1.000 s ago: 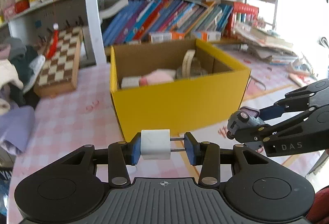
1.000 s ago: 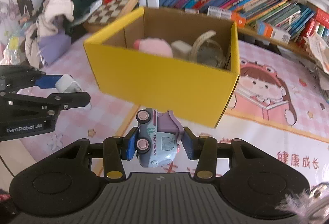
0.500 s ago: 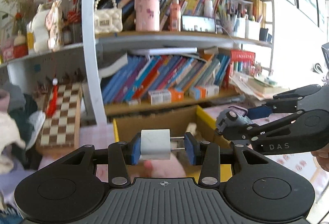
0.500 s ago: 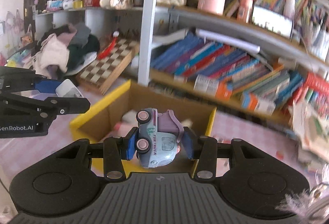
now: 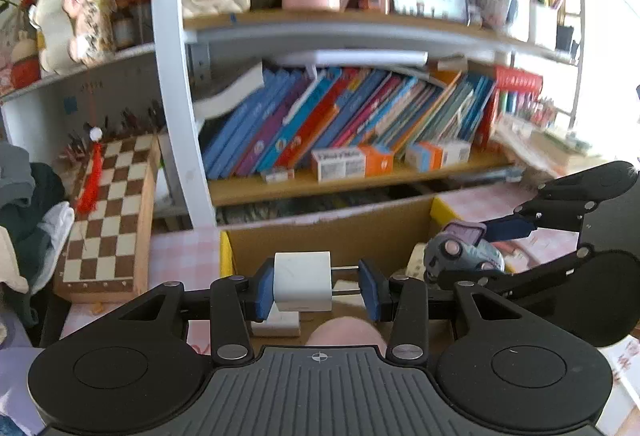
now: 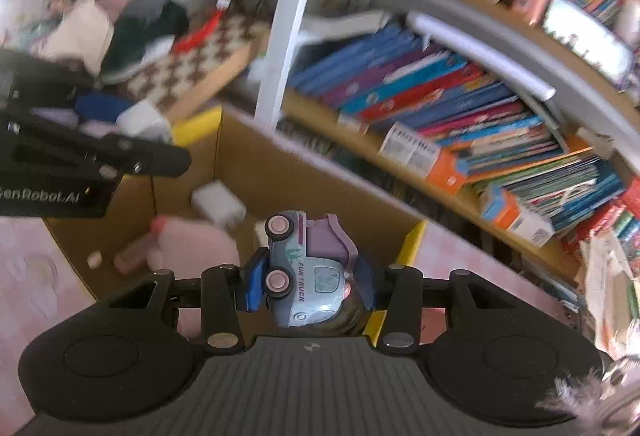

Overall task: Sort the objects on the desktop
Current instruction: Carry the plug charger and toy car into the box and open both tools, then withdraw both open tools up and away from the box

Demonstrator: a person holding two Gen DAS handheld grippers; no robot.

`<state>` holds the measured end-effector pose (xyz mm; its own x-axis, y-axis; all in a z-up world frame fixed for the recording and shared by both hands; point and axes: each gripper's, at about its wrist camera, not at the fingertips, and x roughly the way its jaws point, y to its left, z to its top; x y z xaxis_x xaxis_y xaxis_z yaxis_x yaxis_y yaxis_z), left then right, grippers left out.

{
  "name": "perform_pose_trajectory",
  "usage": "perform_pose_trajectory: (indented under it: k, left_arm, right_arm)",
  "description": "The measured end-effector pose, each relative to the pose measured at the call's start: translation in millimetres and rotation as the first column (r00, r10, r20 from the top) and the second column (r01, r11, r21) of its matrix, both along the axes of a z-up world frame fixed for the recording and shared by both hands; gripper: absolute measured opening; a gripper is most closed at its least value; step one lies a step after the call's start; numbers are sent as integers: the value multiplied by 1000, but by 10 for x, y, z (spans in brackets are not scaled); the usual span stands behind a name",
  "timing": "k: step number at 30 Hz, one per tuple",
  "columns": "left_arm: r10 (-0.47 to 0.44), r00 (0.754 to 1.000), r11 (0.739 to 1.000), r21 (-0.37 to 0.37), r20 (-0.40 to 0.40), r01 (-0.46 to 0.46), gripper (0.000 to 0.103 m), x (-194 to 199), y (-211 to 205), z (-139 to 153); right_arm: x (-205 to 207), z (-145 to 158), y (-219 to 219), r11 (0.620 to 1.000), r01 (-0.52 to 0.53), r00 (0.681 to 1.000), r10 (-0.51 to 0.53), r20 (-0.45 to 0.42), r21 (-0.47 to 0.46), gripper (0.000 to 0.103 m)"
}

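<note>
- In the left wrist view, a chessboard (image 5: 108, 212) leans at the far left, with a red tassel (image 5: 90, 180) hanging on it.
- The left gripper (image 5: 318, 282) is clamped on a white charger (image 5: 303, 280): 1 pad presses its body, the other its 2 prongs.
- The charger hangs over the open top of the yellow box (image 5: 328, 236), whose brown inner wall shows behind it.
- Below the charger, inside the box, lie a white block (image 5: 276, 324) and a pink soft thing (image 5: 346, 332).
- At the right of that view, the right gripper (image 5: 464, 256) grips a toy truck (image 5: 460, 250) above the box's right side.
- Books (image 5: 352, 116) fill the shelf behind the box.
- In the right wrist view, the left gripper (image 6: 132, 140) shows at the left edge with the charger (image 6: 142, 118), blurred.
- The box (image 6: 256, 172) lies below, with the block (image 6: 218, 202) and the pink thing (image 6: 192, 248) inside.
- The right gripper (image 6: 306, 284) is closed on the truck (image 6: 306, 268), turned on its side, 2 wheels facing left, over the box's near right part.
</note>
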<state>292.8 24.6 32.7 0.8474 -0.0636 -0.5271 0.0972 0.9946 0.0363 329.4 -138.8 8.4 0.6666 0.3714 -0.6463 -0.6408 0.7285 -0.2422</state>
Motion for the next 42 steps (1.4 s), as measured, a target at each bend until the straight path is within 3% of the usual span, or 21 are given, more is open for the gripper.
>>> perform_pose_trajectory:
  k: [13, 20, 27, 30, 32, 35, 37, 42]
  left_arm:
    - [17, 989, 999, 48, -147, -10, 41, 433, -46, -362]
    - [21, 980, 998, 63, -199, -9, 41, 535, -50, -475]
    - [27, 975, 996, 87, -219, -9, 42, 556, -79, -502]
    - [30, 975, 996, 88, -220, -11, 44, 551, -84, -490]
    - [27, 978, 996, 86, -205, -9, 61, 522, -94, -465]
    - [23, 987, 996, 89, -160, -9, 78, 449, -117, -398]
    - [30, 990, 995, 95, -135, -18, 86, 405, -132, -338]
    - [61, 996, 994, 99, -63, -55, 93, 274, -159, -135]
  right_arm:
    - [264, -384, 317, 978, -133, 988, 118, -103, -158, 43]
    - [284, -505, 388, 966, -195, 969, 163, -187, -172, 43]
    - [288, -488, 383, 966, -206, 964, 173, -203, -158, 43]
    - [270, -463, 376, 967, -207, 965, 178, -191, -145, 57]
    - [254, -439, 365, 969, -207, 967, 182, -181, -136, 64]
    - [245, -381, 340, 972, -203, 971, 183, -157, -121, 77]
    - [230, -319, 313, 974, -203, 972, 188, -141, -102, 80]
    - [165, -116, 208, 980, -194, 978, 190, -84, -41, 86]
